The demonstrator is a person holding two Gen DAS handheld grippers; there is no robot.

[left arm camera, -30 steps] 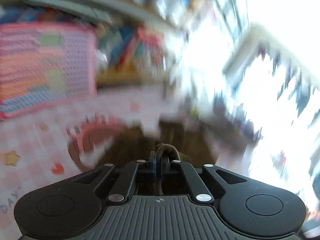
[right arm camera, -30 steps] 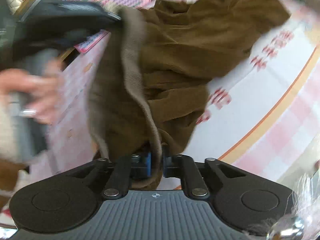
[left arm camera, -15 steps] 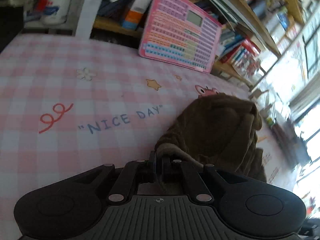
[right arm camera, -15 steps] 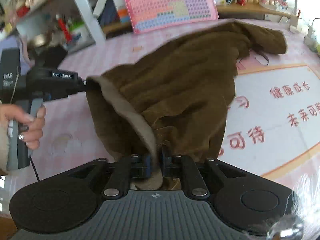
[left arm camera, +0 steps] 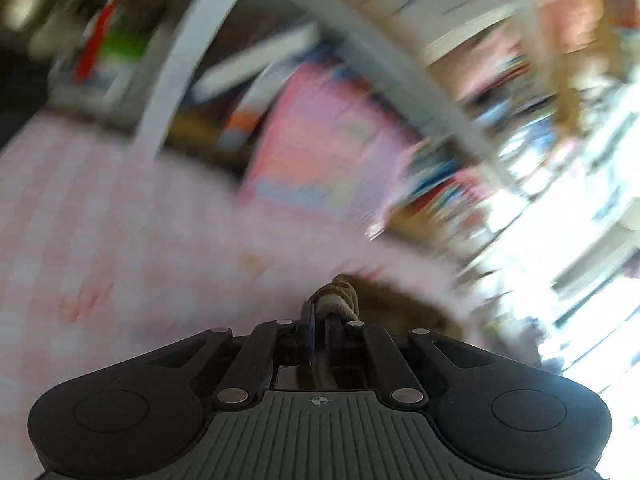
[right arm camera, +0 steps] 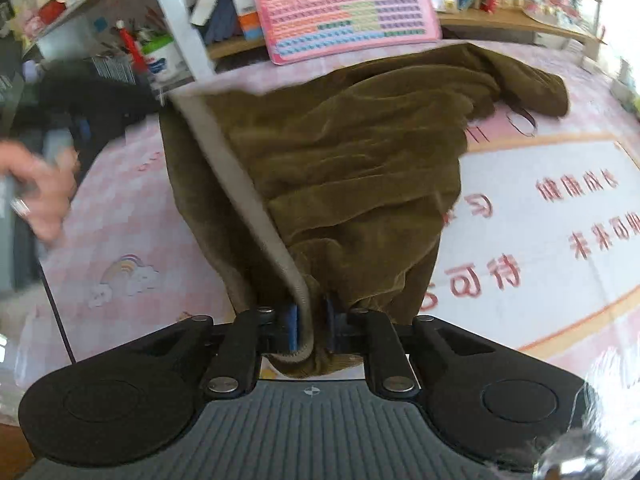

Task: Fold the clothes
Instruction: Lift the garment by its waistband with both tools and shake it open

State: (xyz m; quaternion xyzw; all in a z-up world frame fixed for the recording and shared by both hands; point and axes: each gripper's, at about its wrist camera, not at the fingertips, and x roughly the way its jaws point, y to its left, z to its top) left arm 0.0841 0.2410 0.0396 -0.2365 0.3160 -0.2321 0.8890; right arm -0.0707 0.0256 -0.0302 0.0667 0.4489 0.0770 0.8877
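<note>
Both tongs (left arm camera: 320, 320) (right arm camera: 311, 312) pinch the rumpled brown corduroy garment's (right arm camera: 352, 160) grey-lined hem.

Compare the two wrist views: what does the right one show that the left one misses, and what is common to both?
Only the right wrist view shows the brown garment spread out, the person's left hand and the red printed characters. The blurred left wrist view alone shows the left gripper pinching the garment's hem. Both show the pink board and checked tablecloth.
</note>
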